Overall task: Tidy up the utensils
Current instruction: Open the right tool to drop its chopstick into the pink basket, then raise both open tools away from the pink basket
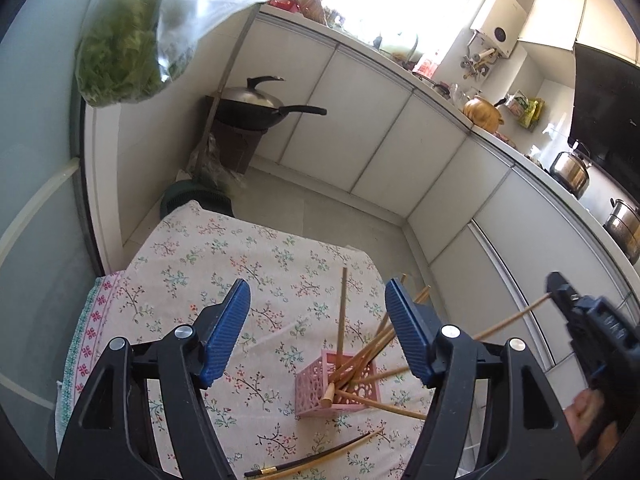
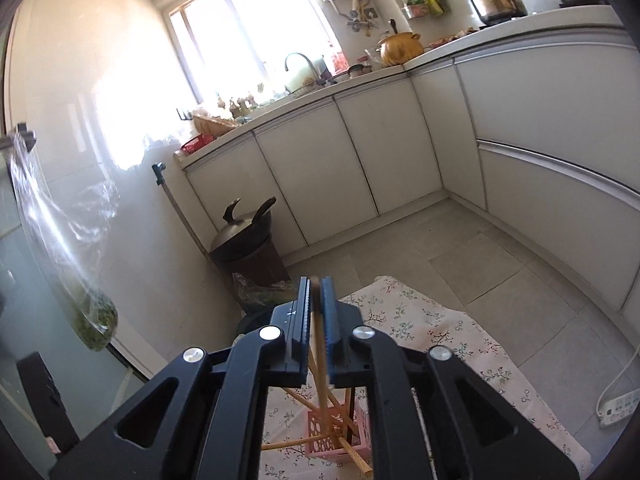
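A pink lattice holder [image 1: 362, 394] stands on the floral tablecloth [image 1: 224, 264] with several wooden chopsticks [image 1: 342, 316] leaning out of it at odd angles. My left gripper [image 1: 320, 320] hangs open just above and behind the holder, with nothing between its blue pads [image 1: 230, 332]. At the right edge, my right gripper [image 1: 556, 292] is shut on one wooden chopstick [image 1: 508, 322] that slants down toward the holder. In the right wrist view that chopstick [image 2: 318, 344] runs between the nearly closed jaws of the right gripper [image 2: 316, 292] down into the holder [image 2: 320, 444]. Two more chopsticks [image 1: 320, 458], one dark, lie on the cloth in front.
White cabinets [image 1: 372, 136] line the far side and the right. A lidded wok [image 1: 256, 110] sits on a dark stand in the corner. A plastic bag of greens [image 1: 116, 64] hangs at upper left. A power strip [image 2: 618, 406] lies on the tiled floor.
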Available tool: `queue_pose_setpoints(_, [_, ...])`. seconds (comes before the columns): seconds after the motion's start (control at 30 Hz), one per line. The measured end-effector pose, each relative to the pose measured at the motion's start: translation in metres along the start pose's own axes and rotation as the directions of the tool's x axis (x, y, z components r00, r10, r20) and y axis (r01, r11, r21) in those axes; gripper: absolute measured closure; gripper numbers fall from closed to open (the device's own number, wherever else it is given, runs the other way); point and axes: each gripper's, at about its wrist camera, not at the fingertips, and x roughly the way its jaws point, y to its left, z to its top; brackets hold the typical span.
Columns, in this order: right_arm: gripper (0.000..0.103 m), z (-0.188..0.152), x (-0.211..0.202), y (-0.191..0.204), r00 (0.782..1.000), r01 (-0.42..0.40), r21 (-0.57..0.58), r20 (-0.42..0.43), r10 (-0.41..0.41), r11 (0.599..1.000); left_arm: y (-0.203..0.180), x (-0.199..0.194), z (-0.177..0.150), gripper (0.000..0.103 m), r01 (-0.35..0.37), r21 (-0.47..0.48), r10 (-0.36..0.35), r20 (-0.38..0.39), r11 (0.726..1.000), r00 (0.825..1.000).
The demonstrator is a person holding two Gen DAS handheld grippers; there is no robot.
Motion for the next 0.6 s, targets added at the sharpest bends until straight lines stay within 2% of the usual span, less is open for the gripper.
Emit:
queue_pose_setpoints(0.07, [0.072, -0.006, 0.0, 0.003, 1.0, -0.003, -0.036, -0.01, 0.002, 0.999, -0.004, -0.002, -0.001, 0.037, 0.008, 0.012, -0.008, 0.0, 1.0, 1.0])
queue_pose_setpoints(0.2, [0.069, -0.011, -0.011, 0.0, 1.0, 0.01, -0.051, -0.017, -0.011, 0.999, -0.013, -0.009, -0.003, 0.036, 0.025, 0.047, -0.026, 0.012, 0.999, 1.0])
queue_pose_setpoints(0.3, [0.059, -0.015, -0.017, -0.004, 0.999, 0.039, -0.063, -0.03, -0.041, 0.997, -0.025, -0.012, -0.008, 0.034, 0.033, 0.085, -0.034, 0.008, 0.996, 0.999])
queue_pose_setpoints(0.5, [0.05, -0.022, -0.024, -0.01, 0.992, 0.111, -0.116, -0.05, -0.117, 0.987, -0.049, -0.02, -0.021, 0.03, 0.002, 0.186, -0.009, 0.038, 0.982, 0.999])
queue_pose_setpoints(0.57, [0.035, -0.022, -0.026, -0.02, 0.99, 0.126, -0.089, -0.054, -0.131, 0.988, -0.052, -0.024, -0.023, 0.026, -0.015, 0.201, 0.003, 0.058, 0.979, 0.998])
queue_pose_setpoints(0.6, [0.03, -0.021, -0.023, -0.032, 0.987, 0.134, -0.036, -0.081, -0.136, 0.99, -0.05, -0.025, -0.022, 0.025, -0.017, 0.196, 0.005, 0.065, 0.981, 0.998])
